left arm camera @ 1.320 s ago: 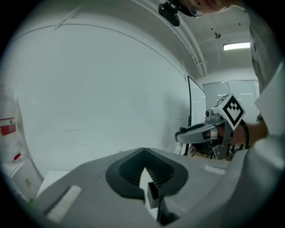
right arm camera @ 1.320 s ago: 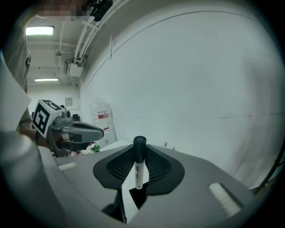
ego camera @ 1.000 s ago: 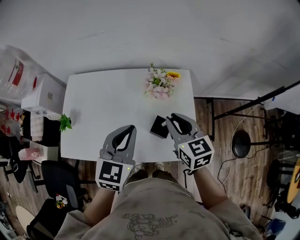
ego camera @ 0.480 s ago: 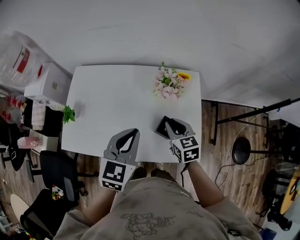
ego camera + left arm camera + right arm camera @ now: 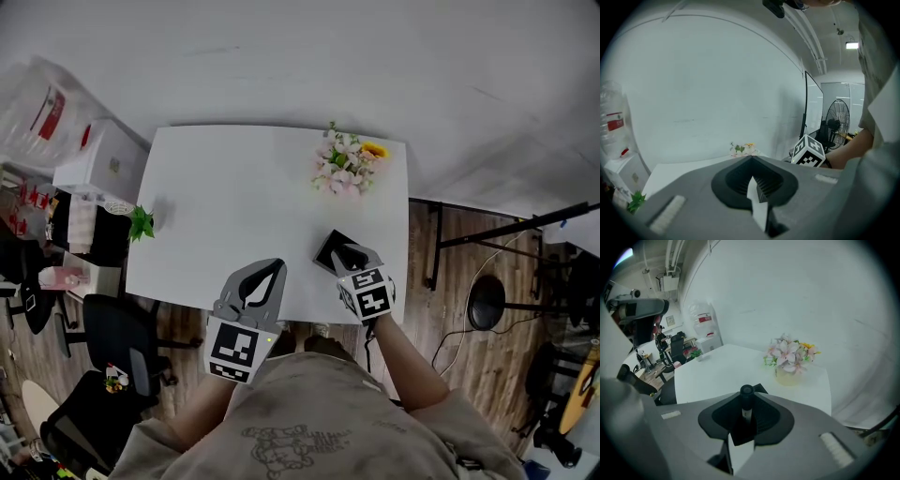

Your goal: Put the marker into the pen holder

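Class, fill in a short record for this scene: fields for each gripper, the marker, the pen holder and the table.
Left gripper: jaws together, nothing between them, over the table's near edge
Right gripper: jaws shut on the marker, right at the pen holder
Marker: dark cap showing at the jaw tips
Pen holder: black, near the table's front right
Table: white; flower bouquet at back right, small green plant at left edge

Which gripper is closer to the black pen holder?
The right one. The right gripper, shut on the marker, is right over the near edge of the pen holder. The left gripper is off to the holder's left, apart from it.
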`<state>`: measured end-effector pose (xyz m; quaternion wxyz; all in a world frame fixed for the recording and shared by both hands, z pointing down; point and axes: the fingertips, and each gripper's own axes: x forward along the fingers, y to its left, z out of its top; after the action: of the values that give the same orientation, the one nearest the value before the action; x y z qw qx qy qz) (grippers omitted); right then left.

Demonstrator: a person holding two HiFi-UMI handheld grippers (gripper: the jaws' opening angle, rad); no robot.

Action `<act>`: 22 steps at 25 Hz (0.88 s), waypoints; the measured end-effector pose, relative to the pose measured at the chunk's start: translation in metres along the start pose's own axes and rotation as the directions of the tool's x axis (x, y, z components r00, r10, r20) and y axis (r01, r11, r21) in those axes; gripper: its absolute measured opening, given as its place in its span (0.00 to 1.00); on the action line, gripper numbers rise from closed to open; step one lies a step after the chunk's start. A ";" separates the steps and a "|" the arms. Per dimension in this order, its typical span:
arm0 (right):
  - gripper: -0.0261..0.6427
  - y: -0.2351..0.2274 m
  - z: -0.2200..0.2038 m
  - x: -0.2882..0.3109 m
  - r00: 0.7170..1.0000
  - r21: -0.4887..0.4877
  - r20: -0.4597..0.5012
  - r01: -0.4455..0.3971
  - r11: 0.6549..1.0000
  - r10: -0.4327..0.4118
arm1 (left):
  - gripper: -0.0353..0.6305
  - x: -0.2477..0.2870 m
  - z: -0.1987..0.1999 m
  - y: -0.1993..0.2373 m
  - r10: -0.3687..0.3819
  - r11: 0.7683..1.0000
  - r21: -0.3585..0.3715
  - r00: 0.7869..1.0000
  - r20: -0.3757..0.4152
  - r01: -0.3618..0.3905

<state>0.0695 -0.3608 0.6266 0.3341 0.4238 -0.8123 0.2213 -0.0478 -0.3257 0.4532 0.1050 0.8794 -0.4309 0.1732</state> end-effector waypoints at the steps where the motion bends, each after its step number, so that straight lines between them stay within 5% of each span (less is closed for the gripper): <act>1: 0.19 0.002 -0.003 0.001 1.000 -0.007 -0.019 -0.005 1.000 0.005 | 0.06 0.000 0.000 -0.002 -0.001 1.000 0.003 1.000 -0.001 0.001; 10: 0.21 0.013 -0.024 0.004 0.991 -0.039 -0.129 -0.027 0.999 0.022 | 0.06 -0.007 -0.001 -0.012 -0.003 1.000 0.023 1.000 -0.006 0.003; 22: 0.22 0.013 0.036 -0.060 0.998 -0.064 0.063 0.009 0.998 -0.005 | 0.06 -0.025 0.022 -0.010 0.036 0.998 0.044 0.998 0.053 -0.039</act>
<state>0.0709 -0.3441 0.5576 0.3225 0.4223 -0.8277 0.1806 -0.0494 -0.3088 0.4230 0.0707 0.8775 -0.4459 0.1619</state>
